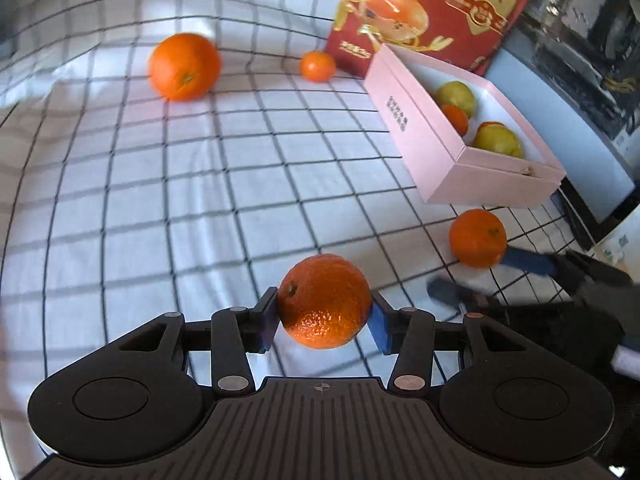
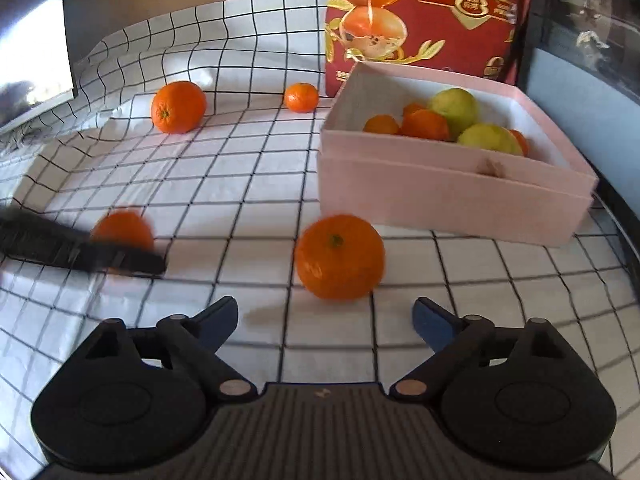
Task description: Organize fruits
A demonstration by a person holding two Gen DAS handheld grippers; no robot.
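My left gripper (image 1: 324, 318) is shut on a mandarin (image 1: 324, 300), its blue pads pressing both sides, a little above the checked cloth (image 1: 160, 200). In the right wrist view this pair shows blurred at the left, the held mandarin (image 2: 124, 228) behind a dark finger. My right gripper (image 2: 326, 320) stands open, with a second mandarin (image 2: 340, 258) on the cloth just ahead of its fingertips and apart from them. A pink box (image 2: 440, 196) at the right holds several orange and yellow-green fruits. A big orange (image 2: 178, 106) and a small mandarin (image 2: 301, 97) lie farther back.
A red printed fruit bag (image 2: 424, 12) stands upright behind the pink box (image 1: 420, 136). A monitor (image 2: 32, 60) rises at the left edge of the cloth. Dark appliances and a pale blue panel (image 2: 580, 88) lie to the right of the box.
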